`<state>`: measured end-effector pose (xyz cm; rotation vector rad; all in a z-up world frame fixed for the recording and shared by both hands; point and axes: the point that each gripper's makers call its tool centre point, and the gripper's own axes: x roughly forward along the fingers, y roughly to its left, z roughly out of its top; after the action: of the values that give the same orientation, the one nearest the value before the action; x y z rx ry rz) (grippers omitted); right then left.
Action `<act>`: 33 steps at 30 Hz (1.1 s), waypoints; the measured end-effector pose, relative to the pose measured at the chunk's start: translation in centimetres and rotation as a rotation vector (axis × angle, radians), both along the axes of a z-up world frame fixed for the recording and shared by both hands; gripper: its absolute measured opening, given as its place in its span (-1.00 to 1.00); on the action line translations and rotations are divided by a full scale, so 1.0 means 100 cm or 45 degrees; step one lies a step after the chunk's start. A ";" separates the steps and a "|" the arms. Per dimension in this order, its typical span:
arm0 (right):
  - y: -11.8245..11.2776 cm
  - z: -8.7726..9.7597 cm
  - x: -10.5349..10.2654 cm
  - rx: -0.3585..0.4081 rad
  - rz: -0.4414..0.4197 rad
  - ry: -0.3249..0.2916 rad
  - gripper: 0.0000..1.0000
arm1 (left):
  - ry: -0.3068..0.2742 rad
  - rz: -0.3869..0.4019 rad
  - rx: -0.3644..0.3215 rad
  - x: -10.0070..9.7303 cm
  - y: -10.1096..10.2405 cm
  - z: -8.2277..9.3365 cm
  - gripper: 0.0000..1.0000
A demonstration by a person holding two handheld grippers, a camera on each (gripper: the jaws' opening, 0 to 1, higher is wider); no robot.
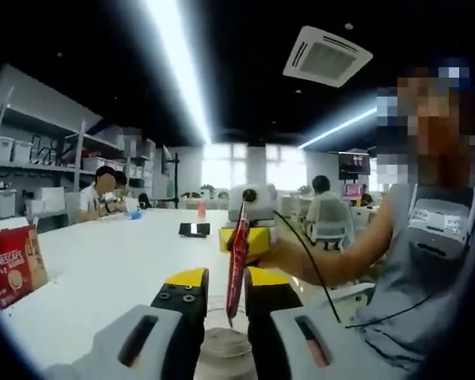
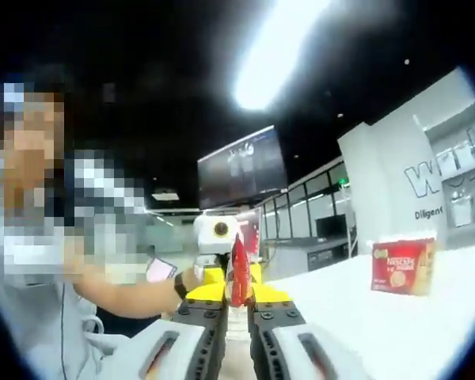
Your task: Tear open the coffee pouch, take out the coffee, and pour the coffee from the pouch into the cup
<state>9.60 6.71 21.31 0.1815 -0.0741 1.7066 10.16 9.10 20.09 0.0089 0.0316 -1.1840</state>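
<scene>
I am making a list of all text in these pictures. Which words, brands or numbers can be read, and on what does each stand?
"NESCAFE" on the red box on the white table; it reads the same in the right gripper view.
"W" and "Diligen", both cut off, on the white wall.
Small print on the box, the red coffee pouch, the hanging screen: too blurred to read.

The left gripper point(image 1: 226, 297) is seen at the bottom centre of the left gripper view, its jaws drawn close together. The right gripper point(image 2: 238, 299) is seen at the bottom centre of the right gripper view, jaws nearly closed. In both views the opposite gripper is held facing, centre frame, by a bare forearm.
</scene>
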 end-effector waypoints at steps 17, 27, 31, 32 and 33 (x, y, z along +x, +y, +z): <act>0.011 -0.002 -0.008 -0.116 0.064 -0.020 -0.80 | 0.028 -0.093 0.084 -0.006 -0.011 -0.016 -0.74; 0.015 -0.002 -0.007 -0.204 0.101 -0.014 -0.80 | 0.045 -0.119 0.186 -0.007 -0.014 -0.021 -0.83; 0.015 -0.003 -0.008 -0.219 0.112 0.007 -0.79 | 0.041 -0.119 0.176 -0.007 -0.015 -0.021 -0.87; 0.015 -0.002 -0.008 -0.198 0.110 -0.031 -0.78 | 0.038 -0.115 0.171 -0.006 -0.014 -0.021 -0.88; 0.015 0.004 -0.009 -0.122 0.087 -0.116 -0.78 | 0.026 -0.097 0.134 -0.003 -0.013 -0.018 -0.88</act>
<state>8.71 8.24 21.71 0.0352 -0.0543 1.7820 9.83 7.81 18.34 0.0915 0.1123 -1.2572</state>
